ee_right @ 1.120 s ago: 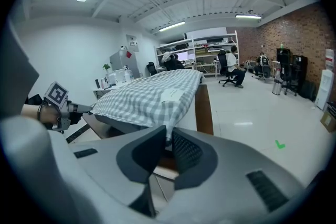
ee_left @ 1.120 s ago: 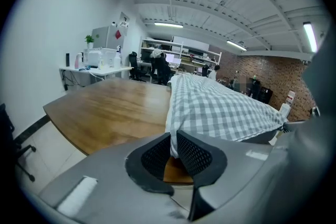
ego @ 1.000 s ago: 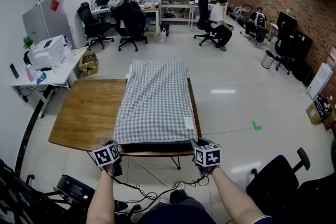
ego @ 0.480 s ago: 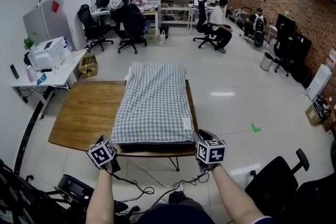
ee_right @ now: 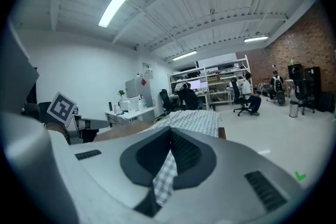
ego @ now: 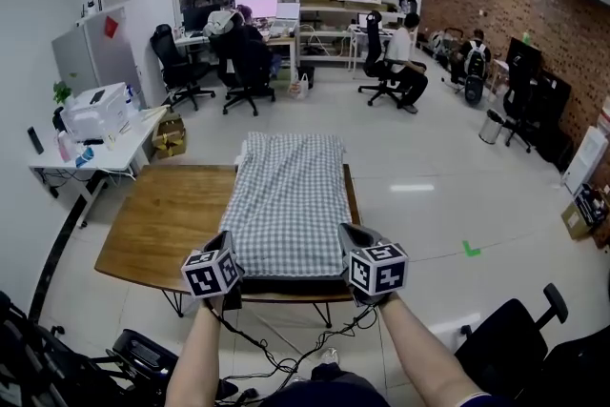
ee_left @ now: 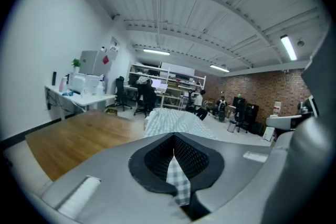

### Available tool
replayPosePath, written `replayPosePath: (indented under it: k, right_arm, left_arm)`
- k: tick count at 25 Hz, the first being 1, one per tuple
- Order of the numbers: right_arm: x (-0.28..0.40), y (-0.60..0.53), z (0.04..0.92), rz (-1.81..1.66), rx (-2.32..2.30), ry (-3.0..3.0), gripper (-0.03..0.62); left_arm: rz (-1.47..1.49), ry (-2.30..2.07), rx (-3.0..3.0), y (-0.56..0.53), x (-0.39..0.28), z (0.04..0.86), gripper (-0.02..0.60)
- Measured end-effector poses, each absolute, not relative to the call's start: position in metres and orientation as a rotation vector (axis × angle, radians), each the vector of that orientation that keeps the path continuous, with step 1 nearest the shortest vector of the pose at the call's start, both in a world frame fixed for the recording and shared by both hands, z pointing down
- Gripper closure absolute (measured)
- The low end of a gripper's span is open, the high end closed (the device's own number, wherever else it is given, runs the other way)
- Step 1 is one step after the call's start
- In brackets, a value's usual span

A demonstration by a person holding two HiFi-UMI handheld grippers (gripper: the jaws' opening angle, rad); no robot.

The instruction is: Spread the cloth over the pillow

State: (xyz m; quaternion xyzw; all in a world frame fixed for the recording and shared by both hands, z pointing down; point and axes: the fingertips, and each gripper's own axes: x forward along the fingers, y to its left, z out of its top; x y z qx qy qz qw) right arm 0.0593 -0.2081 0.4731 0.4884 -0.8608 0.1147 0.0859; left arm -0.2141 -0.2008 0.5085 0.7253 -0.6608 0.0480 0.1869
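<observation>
Left gripper (ego: 231,253): jaws closed on a fold of the checked cloth (ego: 289,195) at its near left corner. The left gripper view shows a strip of check pinched between the pads (ee_left: 157,157).

Right gripper (ego: 349,241): jaws have just been closing and are now clamped on the near right corner. The right gripper view shows the same check fabric between its pads (ee_right: 186,152).

Both grippers sit side by side at the near edge of the wooden table (ego: 162,224), marker cubes facing the head camera, forearms coming in from below.

The cloth runs lengthwise away from the person along the right half of the table, and its far end passes the table's far edge. Its surface is mostly flat with light wrinkles.

The pillow (ego: 286,285) is under the cloth. Only a dark band of it shows below the near hem, between the two grippers.

The left half of the table is bare wood.

Background: office chairs, seated people at desks, a white desk (ego: 114,152) at left.
</observation>
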Motion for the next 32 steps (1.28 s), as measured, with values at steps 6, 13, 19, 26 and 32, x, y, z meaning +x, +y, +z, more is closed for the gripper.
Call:
replayPosePath:
  k: [6, 13, 19, 26, 32]
  right_arm:
    - [0.039, -0.219, 0.411, 0.191, 1.429, -2.713, 0.592]
    - [0.028, -0.239, 0.378, 0.204, 1.359, -2.815, 0.592]
    - [0.020, -0.269, 0.381, 0.231, 1.262, -2.843, 0.592]
    - [0.017, -0.295, 0.395, 0.242, 1.218, -2.833, 0.592]
    - [0.012, -0.304, 0.402, 0.266, 1.209, -2.822, 0.591]
  left_arm:
    - [0.037, -1.742, 2.273, -0.218, -0.160, 0.438, 0.572]
    - [0.028, -1.612, 2.402, -0.241, -0.114, 0.401, 0.572]
    - [0.059, -1.582, 2.400, -0.270, -0.103, 0.403, 0.572]
    - [0.077, -1.587, 2.398, -0.291, -0.097, 0.407, 0.572]
    - [0.102, -1.551, 2.406, -0.308, -0.090, 0.415, 0.572]
